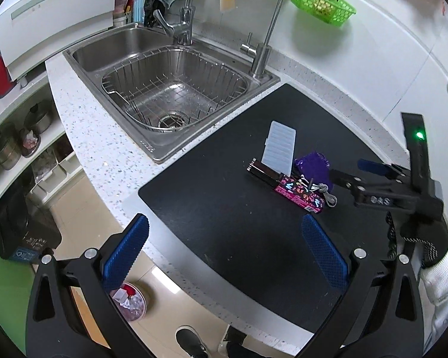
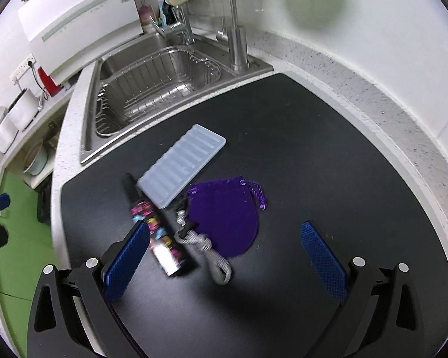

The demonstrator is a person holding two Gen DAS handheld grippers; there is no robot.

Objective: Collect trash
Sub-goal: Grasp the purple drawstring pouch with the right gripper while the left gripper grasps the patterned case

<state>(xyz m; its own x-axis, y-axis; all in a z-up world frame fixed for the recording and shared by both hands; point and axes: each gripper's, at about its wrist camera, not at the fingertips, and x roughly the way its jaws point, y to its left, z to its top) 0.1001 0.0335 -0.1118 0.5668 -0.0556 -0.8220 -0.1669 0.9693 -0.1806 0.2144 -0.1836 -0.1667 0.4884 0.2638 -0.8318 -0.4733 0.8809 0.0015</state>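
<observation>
Four bits of trash lie together on the black mat [image 2: 298, 137]: a ribbed translucent tray [image 2: 182, 165], a purple drawstring pouch [image 2: 227, 217], a long black box with pink and blue print [image 2: 156, 229] and a grey cord [image 2: 206, 250]. My right gripper [image 2: 224, 256] is open just above the cord and pouch, the printed box beside its left finger. In the left wrist view the tray [image 1: 279, 146], box [image 1: 289, 189] and pouch [image 1: 313, 164] sit at mid right, with the right gripper [image 1: 346, 170] reaching in from the right. My left gripper [image 1: 224, 247] hangs open over the mat's near edge, holding nothing.
A steel sink [image 1: 164, 89] with a wire basket and two taps lies beyond the mat. A green basket [image 1: 322, 0] hangs on the wall. On the floor below the counter stand a small bin with wrappers [image 1: 131, 301] and a black bin [image 1: 21, 232]. A shoe [image 1: 191, 343] shows below.
</observation>
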